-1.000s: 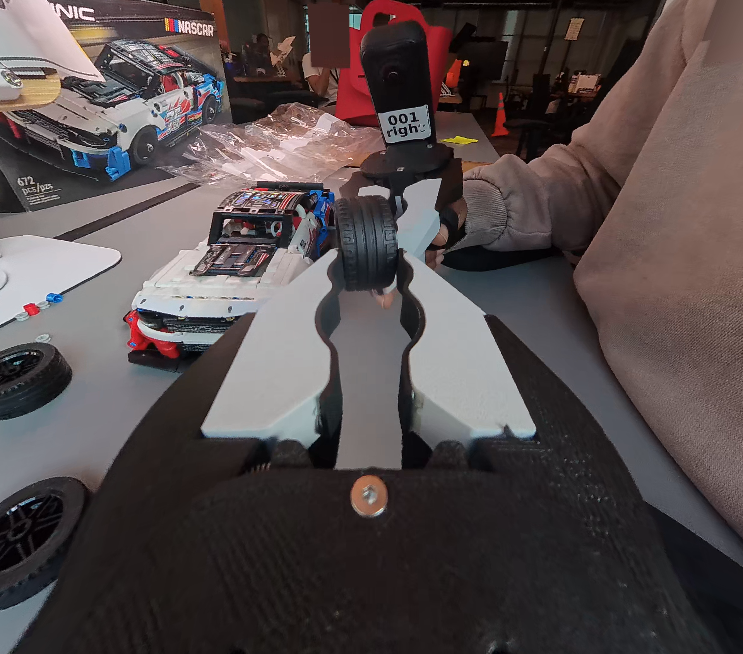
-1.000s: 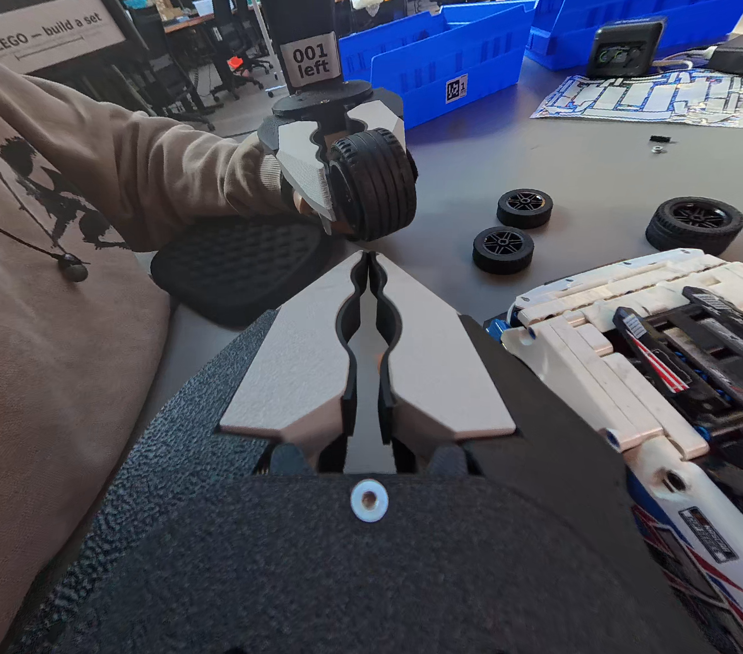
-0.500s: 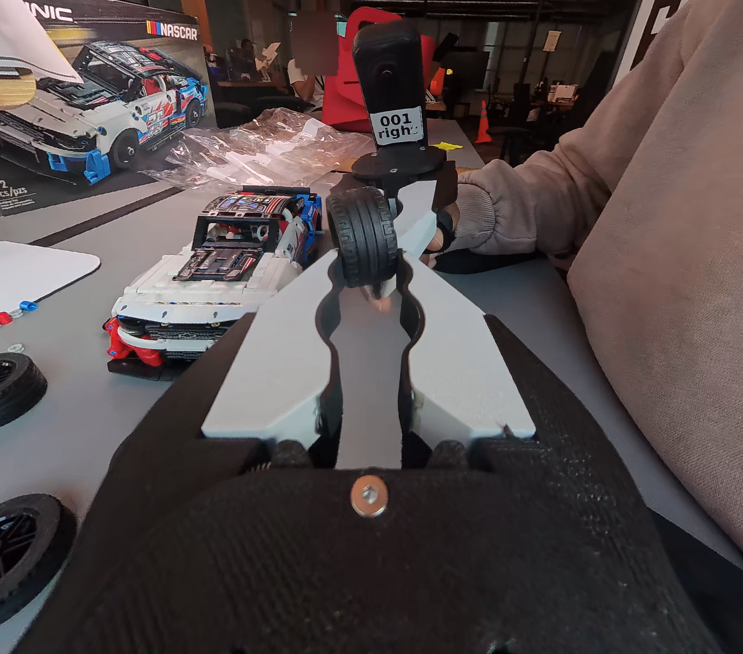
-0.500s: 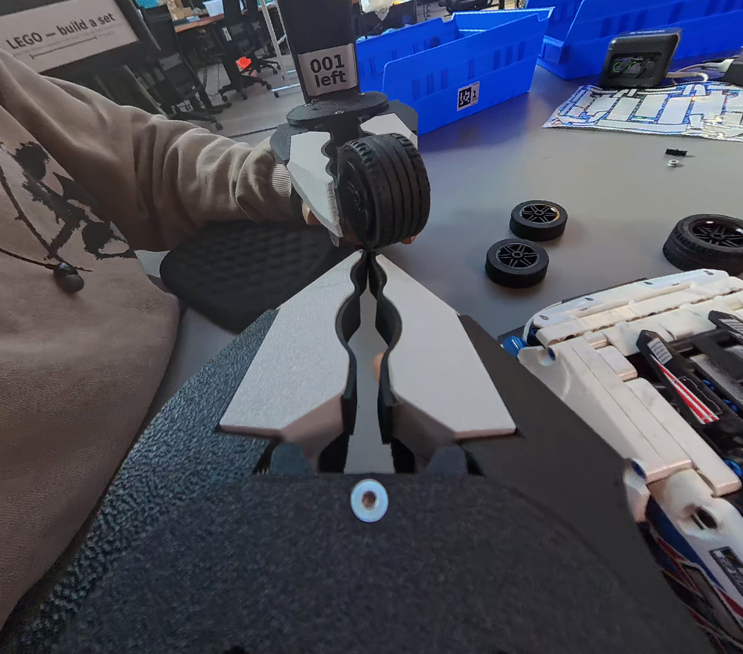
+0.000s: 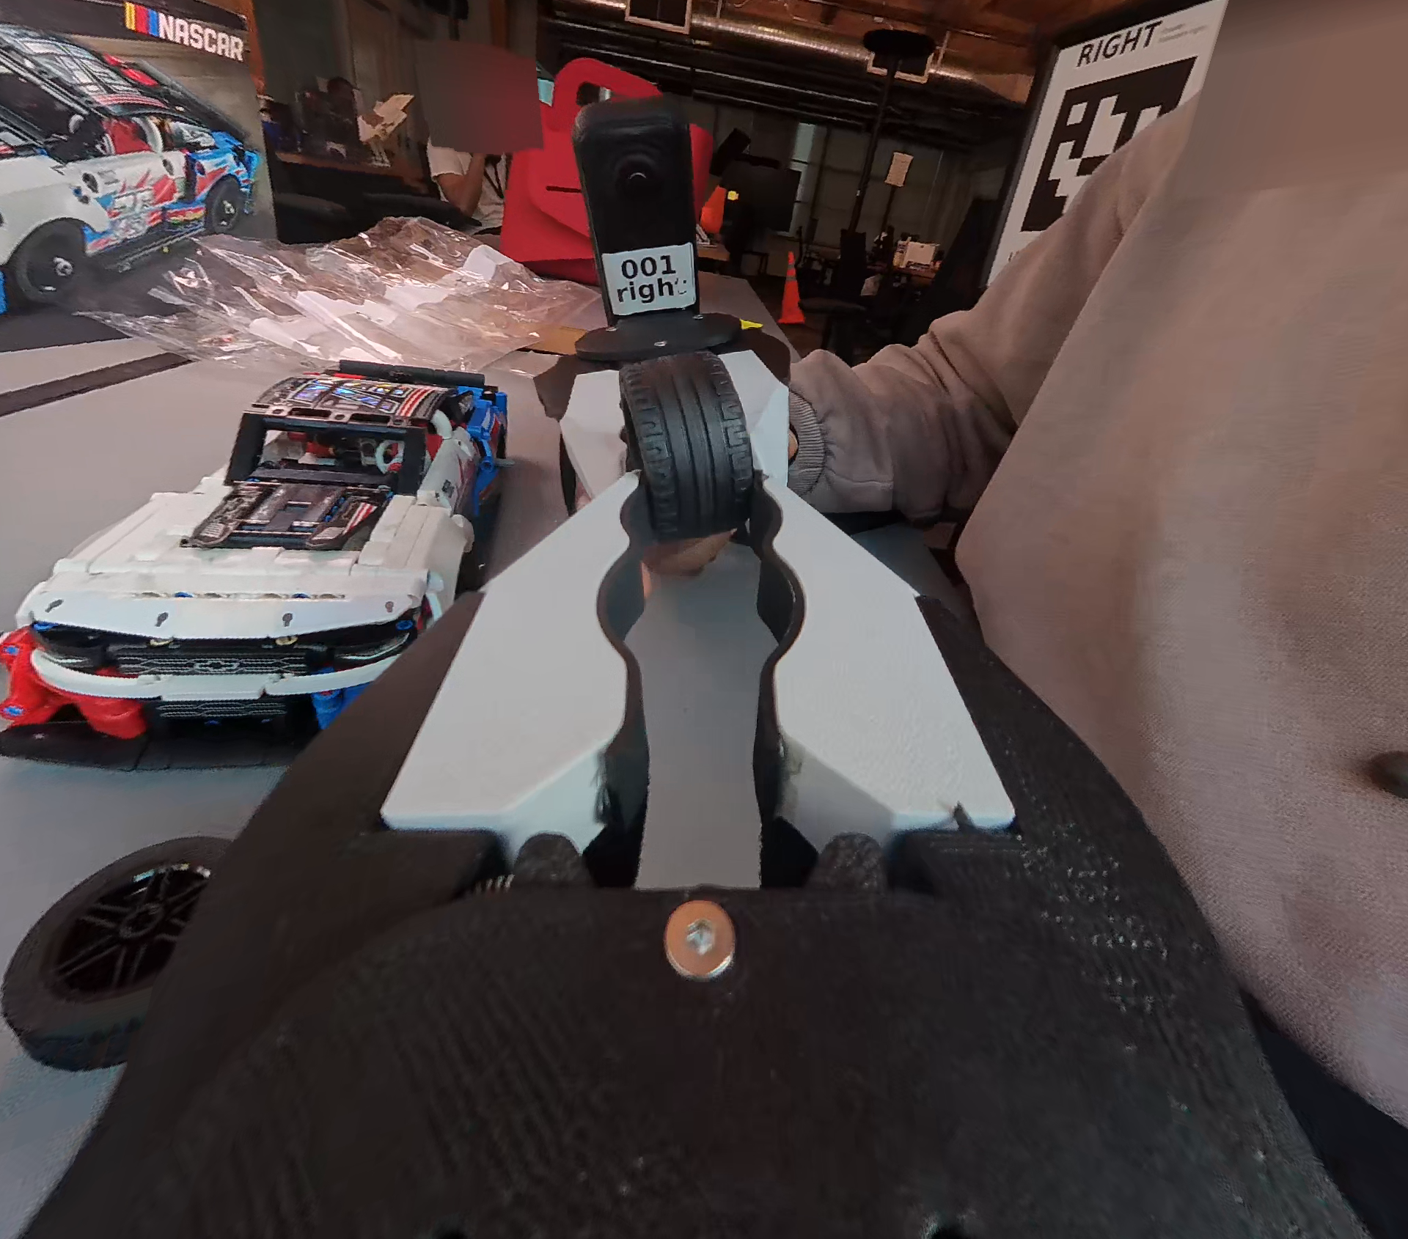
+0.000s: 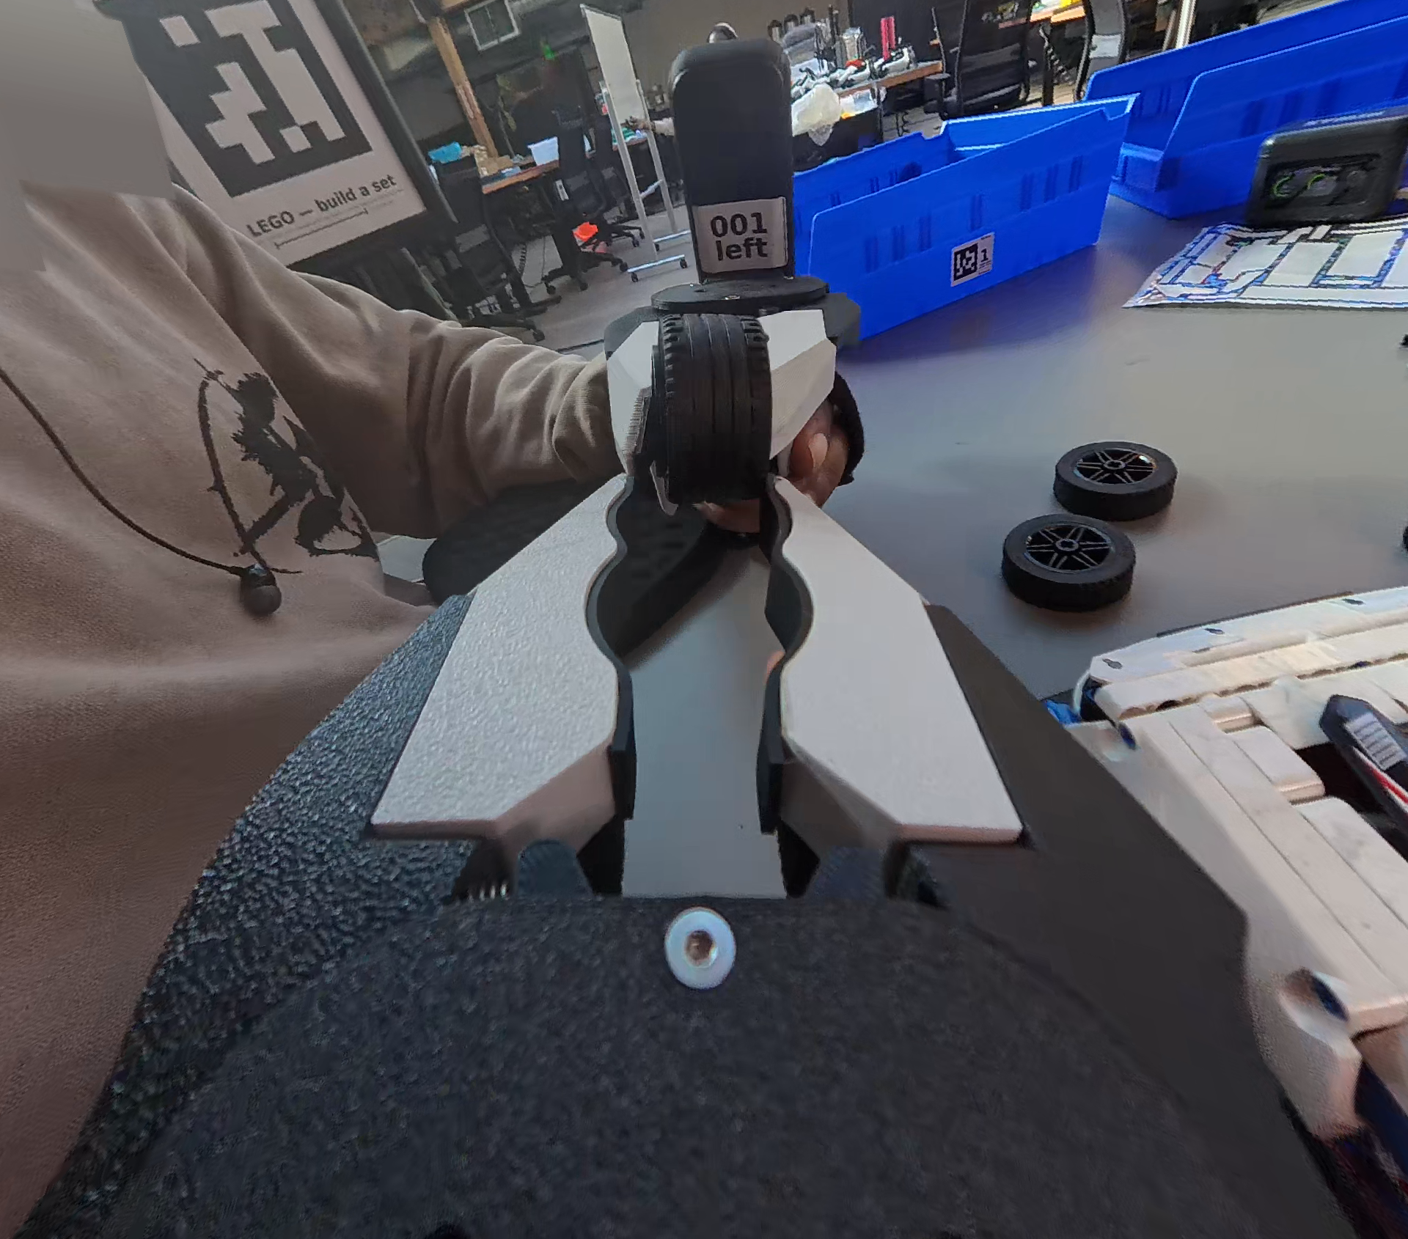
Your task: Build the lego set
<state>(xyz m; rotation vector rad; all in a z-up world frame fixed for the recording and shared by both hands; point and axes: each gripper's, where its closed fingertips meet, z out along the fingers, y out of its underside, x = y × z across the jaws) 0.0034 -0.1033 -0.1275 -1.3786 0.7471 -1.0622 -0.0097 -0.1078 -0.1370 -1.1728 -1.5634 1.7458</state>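
A black tyre (image 5: 689,448) is held above the grey table (image 5: 114,441) between the fingertips of my left gripper (image 5: 695,486), which is shut on it. My right gripper (image 6: 705,494) faces it head-on with its jaws apart. Its tips flank the lower edge of the same tyre (image 6: 712,410), and I cannot tell if they touch it. The white, red and blue lego car (image 5: 251,555) stands on the table without wheels, left of the left gripper. In the right wrist view the car (image 6: 1249,745) is at the lower right.
A loose wheel (image 5: 107,936) lies near the car's front. Two smaller wheels (image 6: 1067,559) (image 6: 1116,479) lie on the table. Blue bins (image 6: 968,227), an instruction sheet (image 6: 1280,265), the set's box (image 5: 114,151) and clear bags (image 5: 343,288) stand farther back. The person's sleeves are close. The grippers are tip to tip, or close to it. Left tips and right tips are each some 15 cm from the loose wheel (image 5: 107,936). Look for it in the right wrist view (image 6: 1088,550) too.
My right gripper has opened from shut and closed in on the tyre. The left gripper has turned the tyre edge-on to it and shifted closer to the car.
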